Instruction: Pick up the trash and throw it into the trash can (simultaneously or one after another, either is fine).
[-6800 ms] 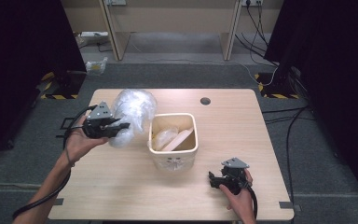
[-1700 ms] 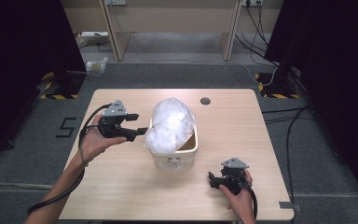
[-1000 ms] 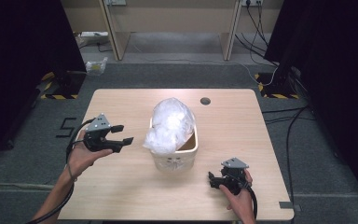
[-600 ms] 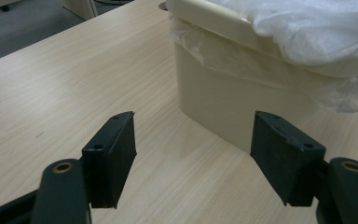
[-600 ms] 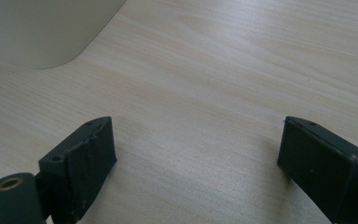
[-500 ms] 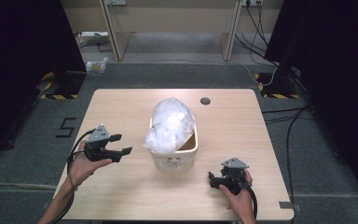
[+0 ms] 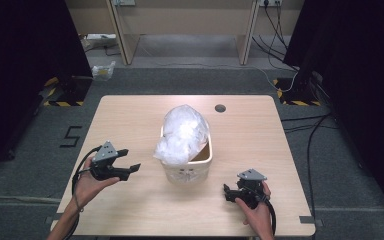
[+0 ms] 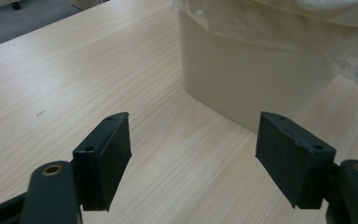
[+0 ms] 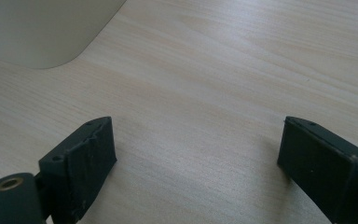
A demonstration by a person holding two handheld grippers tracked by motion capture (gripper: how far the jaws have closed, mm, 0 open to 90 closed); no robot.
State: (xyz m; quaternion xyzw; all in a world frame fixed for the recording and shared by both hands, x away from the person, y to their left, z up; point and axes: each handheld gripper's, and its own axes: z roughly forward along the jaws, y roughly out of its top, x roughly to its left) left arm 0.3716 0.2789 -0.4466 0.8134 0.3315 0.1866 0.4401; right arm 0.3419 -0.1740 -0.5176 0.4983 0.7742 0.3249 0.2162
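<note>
Left gripper [image 7: 130, 169] low over the bare table [image 7: 130, 115], well to the left of the bin, jaws pointed toward it. Jaws have just been opening and now stand wide; nothing between the pads in the left gripper view, only wood grain and the bin wall beyond.

Centre: cream plastic bin [image 7: 187, 170] standing upright on the table. Clear plastic bag [image 7: 182, 132] bunched and puffed on top of it, bulging well above the rim, a fold hanging over the left edge. In the left gripper view, bag film [image 8: 242, 23] draped over the near rim. Bag untouched by either gripper. Whether any of it is tucked inside: cannot tell.

Right gripper [image 7: 229, 192] resting at table level near the front right, apart from the bin, jaws spread wide and empty; rounded bin corner [image 9: 46, 32] at the upper left of the right gripper view.

Judged step: bag delivered onto the bin and released, lining not yet done. Next move likely calls for re-pinching the film at the rim, one gripper per side, spreading the mouth and pulling it down over the edge. Thin slack film; shallow pinch needed, bin may slide.
</note>
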